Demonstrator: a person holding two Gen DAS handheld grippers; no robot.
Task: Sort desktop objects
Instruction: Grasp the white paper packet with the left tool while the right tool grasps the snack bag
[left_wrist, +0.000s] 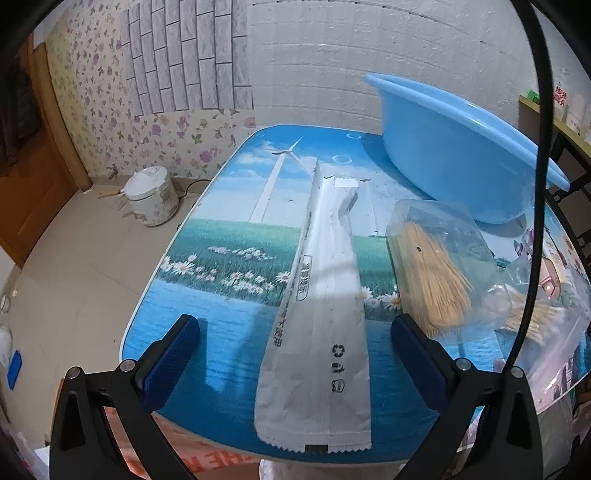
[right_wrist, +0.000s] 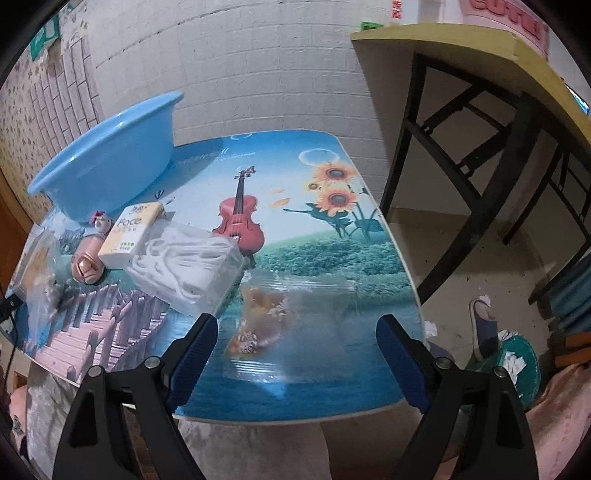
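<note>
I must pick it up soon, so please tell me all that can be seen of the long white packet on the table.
The long white packet is a flat, slightly crinkled sachet, seemingly of paper or matte film, with zigzag-cut ends, dark printed characters along one edge and small symbols near its near end. It lies flat on the printed table, lengthwise away from the camera, near end at the table's edge, between the open left gripper's fingers, untouched.

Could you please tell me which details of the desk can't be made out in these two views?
- Blue basin interior: both wrist views, hidden by its own wall.
- White sachet print: left view, too small.
- Clear bag between the right claw fingers: right view, contents blurred.
</note>
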